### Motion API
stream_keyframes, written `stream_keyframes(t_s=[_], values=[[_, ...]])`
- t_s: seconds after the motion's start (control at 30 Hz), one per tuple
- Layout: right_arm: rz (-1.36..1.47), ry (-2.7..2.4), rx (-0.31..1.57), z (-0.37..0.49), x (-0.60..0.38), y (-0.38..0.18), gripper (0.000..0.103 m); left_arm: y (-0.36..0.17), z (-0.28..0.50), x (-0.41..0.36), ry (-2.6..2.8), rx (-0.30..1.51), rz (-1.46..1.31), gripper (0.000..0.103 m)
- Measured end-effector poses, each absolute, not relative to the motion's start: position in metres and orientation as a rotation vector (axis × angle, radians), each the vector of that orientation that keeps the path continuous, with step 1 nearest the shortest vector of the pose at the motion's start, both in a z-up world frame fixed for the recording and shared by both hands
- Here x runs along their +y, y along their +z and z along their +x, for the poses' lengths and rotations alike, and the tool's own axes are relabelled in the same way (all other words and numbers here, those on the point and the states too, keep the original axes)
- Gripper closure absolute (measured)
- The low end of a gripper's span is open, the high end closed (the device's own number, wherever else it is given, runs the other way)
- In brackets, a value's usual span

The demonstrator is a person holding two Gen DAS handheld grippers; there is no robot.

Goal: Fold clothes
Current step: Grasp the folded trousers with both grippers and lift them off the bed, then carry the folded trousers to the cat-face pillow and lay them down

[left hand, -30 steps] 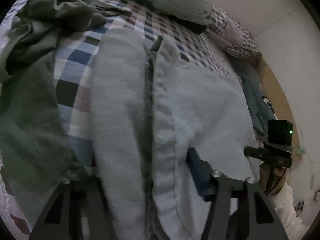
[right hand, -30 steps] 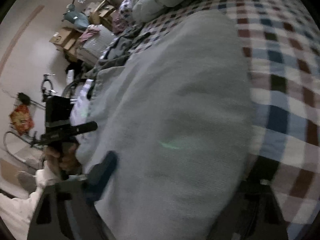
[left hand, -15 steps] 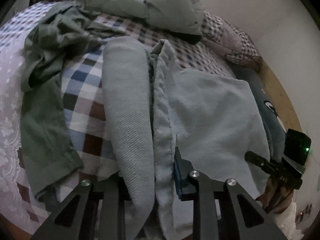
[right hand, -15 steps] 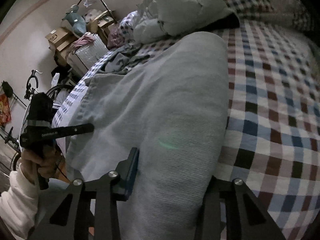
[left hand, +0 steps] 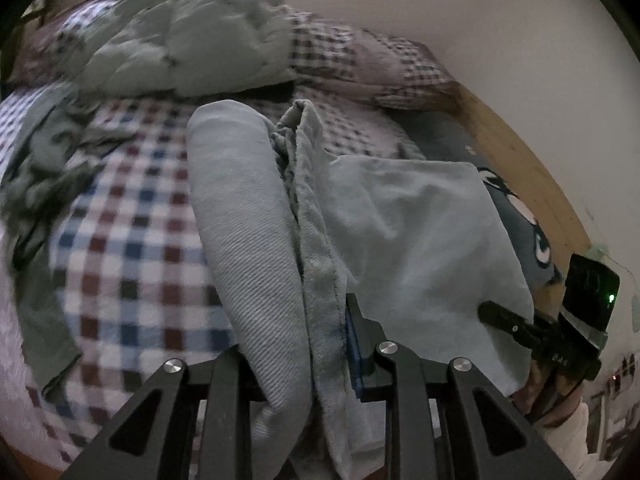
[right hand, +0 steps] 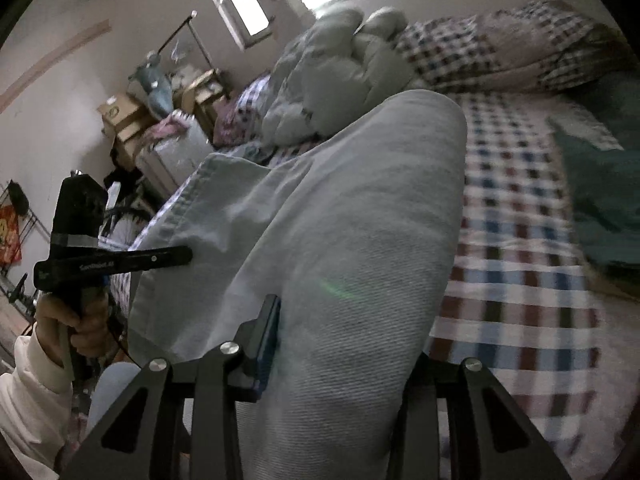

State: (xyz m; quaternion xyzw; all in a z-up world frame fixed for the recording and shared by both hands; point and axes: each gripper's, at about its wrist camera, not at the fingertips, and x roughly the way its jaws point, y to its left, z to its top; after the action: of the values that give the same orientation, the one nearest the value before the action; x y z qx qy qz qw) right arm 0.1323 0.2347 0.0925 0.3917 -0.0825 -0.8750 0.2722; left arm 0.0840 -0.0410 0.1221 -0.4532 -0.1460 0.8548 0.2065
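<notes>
A pair of light grey-blue trousers (left hand: pixel 400 216) lies folded over on the checked bedspread (left hand: pixel 132 248). My left gripper (left hand: pixel 304 344) is shut on the trousers' waistband and side seam, with cloth bunched between its jaws. My right gripper (right hand: pixel 344 344) is shut on the trousers (right hand: pixel 352 208) at another point of the same end, and the cloth hangs lifted toward me. The right gripper also shows in the left wrist view (left hand: pixel 560 320), at the right edge of the cloth. The left gripper shows in the right wrist view (right hand: pixel 92 256), at the left.
A dark green garment (left hand: pixel 44 168) lies crumpled at the bed's left. A pale duvet (left hand: pixel 180 40) and checked pillows (left hand: pixel 360 60) sit at the head. A dark blue cushion (left hand: pixel 528 232) lies by the wooden bed edge. Boxes and clutter (right hand: pixel 152 128) stand beside the bed.
Both grippers have closed on the trousers' near end and lifted and pulled it back toward me. Both views now look higher, across the bed.
</notes>
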Motion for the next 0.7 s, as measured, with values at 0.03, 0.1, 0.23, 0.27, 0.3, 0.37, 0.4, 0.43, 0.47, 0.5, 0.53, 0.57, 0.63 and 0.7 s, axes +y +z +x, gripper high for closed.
stream_keyframes(t_s=[0.03, 0.1, 0.23, 0.27, 0.3, 0.37, 0.4, 0.43, 0.47, 0.5, 0.53, 0.57, 0.63, 0.7], values=[[1.042, -2.374, -0.231, 0.138, 0.244, 0.099, 0.065, 0.129, 0.081, -0.03, 2.375, -0.392, -1.252, 0.078], [1.018, -2.415, -0.251, 0.146, 0.264, 0.111, 0.065, 0.144, 0.074, -0.009, 2.362, -0.364, -1.232, 0.078], [0.965, -2.514, -0.313, 0.159, 0.307, 0.133, 0.065, 0.177, 0.045, 0.045, 2.326, -0.298, -1.187, 0.078], [0.952, -2.54, -0.329, 0.161, 0.318, 0.139, 0.065, 0.184, 0.039, 0.058, 2.318, -0.281, -1.176, 0.078], [0.94, -2.564, -0.343, 0.162, 0.328, 0.144, 0.065, 0.191, 0.033, 0.069, 2.313, -0.264, -1.164, 0.079], [0.911, -2.612, -0.373, 0.165, 0.349, 0.154, 0.065, 0.207, 0.016, 0.101, 2.288, -0.22, -1.138, 0.079], [0.899, -2.633, -0.391, 0.165, 0.36, 0.159, 0.065, 0.213, 0.008, 0.115, 2.275, -0.205, -1.131, 0.079], [0.885, -2.656, -0.411, 0.166, 0.371, 0.165, 0.065, 0.218, 0.001, 0.128, 2.262, -0.193, -1.125, 0.079], [0.872, -2.68, -0.429, 0.167, 0.382, 0.169, 0.065, 0.222, -0.006, 0.141, 2.25, -0.181, -1.12, 0.079], [0.857, -2.704, -0.446, 0.168, 0.392, 0.173, 0.065, 0.226, -0.016, 0.155, 2.237, -0.171, -1.115, 0.079], [0.843, -2.73, -0.46, 0.168, 0.402, 0.177, 0.065, 0.229, -0.026, 0.168, 2.225, -0.16, -1.11, 0.079], [0.829, -2.758, -0.471, 0.169, 0.411, 0.179, 0.065, 0.231, -0.035, 0.181, 2.213, -0.152, -1.106, 0.079], [0.799, -2.815, -0.491, 0.171, 0.429, 0.184, 0.065, 0.233, -0.053, 0.206, 2.191, -0.15, -1.095, 0.08], [0.763, -2.878, -0.506, 0.17, 0.444, 0.187, 0.065, 0.234, -0.075, 0.233, 2.174, -0.155, -1.075, 0.081]])
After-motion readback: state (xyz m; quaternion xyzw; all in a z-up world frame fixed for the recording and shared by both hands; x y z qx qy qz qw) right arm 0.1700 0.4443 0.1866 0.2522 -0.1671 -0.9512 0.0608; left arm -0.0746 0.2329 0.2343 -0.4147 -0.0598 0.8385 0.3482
